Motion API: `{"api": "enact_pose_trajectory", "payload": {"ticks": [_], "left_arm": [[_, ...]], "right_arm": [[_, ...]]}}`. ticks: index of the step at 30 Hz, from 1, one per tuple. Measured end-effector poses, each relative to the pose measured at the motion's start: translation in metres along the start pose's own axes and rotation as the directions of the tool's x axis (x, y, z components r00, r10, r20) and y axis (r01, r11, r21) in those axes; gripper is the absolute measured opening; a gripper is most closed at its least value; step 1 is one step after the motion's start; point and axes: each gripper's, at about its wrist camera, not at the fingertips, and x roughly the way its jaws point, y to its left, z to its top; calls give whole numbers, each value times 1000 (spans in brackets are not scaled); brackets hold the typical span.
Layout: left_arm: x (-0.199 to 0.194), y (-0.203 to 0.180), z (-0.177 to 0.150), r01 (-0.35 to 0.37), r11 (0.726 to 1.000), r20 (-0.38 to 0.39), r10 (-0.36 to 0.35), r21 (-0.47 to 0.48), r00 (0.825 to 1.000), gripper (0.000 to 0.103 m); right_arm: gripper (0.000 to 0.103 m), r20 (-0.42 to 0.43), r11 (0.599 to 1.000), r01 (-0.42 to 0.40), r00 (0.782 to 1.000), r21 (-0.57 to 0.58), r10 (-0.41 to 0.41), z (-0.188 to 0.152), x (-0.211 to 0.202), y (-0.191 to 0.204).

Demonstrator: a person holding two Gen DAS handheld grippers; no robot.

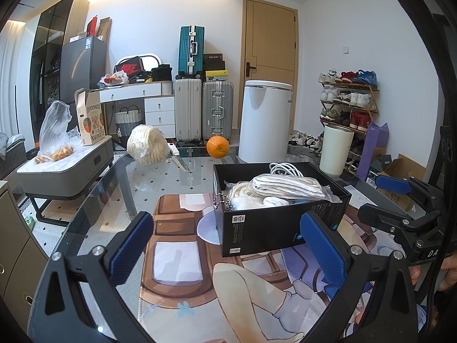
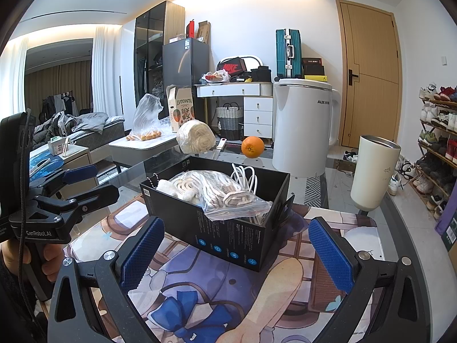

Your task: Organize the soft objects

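A black open box [image 1: 257, 223] [image 2: 228, 228] stands on the printed mat. It holds a bagged striped cloth [image 1: 288, 187] [image 2: 228, 194], cream rope, a white fluffy item [image 1: 257, 201] and a white cable [image 1: 285, 168] [image 2: 245, 177]. A cream bundle in plastic [image 1: 147, 144] [image 2: 195, 137] lies on the glass table behind the box. My left gripper [image 1: 228, 245] is open and empty, just in front of the box. My right gripper [image 2: 237, 257] is open and empty at the box's near corner. Each gripper shows at the edge of the other's view.
An orange [image 1: 218, 147] [image 2: 252, 147] and a knife [image 1: 178, 158] lie on the glass table [image 1: 160, 177] beyond the box. A cream tumbler [image 2: 374, 174] stands at the right. A white bin [image 1: 265, 120], suitcases, a shoe rack and a side table with bagged fruit [image 1: 54, 131] surround it.
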Motion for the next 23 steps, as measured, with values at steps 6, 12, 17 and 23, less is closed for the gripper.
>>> {"api": "enact_pose_trajectory", "payload": {"ticks": [6,12,17,23], "left_arm": [[0,0,0,0,1000,0,0,0,1000,103],[0,0,0,0,1000,0,0,0,1000,103],[0,0,0,-1,1000,1,1,0,1000,103],[-1,-1,1,-1,1000,6,1,6,1000,103]], "right_arm": [[103,0,1000,0,1000,0,0,0,0,0],[103,0,1000,0,1000,0,0,0,0,0],[103,0,1000,0,1000,0,0,0,0,0],[103,0,1000,1,1000,0,-1,0,0,0]]}}
